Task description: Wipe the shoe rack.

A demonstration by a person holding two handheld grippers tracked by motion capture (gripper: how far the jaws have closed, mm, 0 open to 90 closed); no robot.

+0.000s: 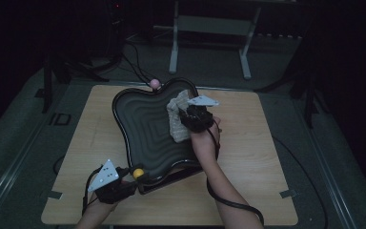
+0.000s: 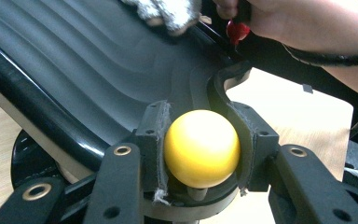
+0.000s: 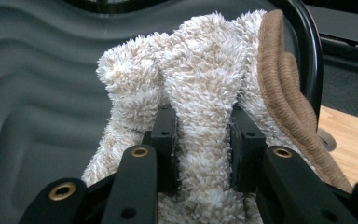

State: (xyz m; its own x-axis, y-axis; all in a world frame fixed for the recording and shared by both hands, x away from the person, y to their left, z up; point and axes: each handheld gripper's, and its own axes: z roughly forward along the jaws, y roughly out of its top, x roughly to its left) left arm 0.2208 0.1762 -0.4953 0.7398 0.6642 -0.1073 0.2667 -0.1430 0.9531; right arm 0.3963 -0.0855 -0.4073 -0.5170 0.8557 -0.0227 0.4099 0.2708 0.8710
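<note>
Cloth [image 3: 205, 93] in right gripper [image 3: 203, 154] jaws, against tray [image 1: 138, 119] rim.

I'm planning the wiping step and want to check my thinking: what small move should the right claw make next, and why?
Probably drag the fluffy cloth toward the middle of the ridged black tray. The right claw is shut on a fold of it at the tray's right rim, so most of the surface is uncovered, and the left claw grips the yellow knob, steadying the tray.
</note>
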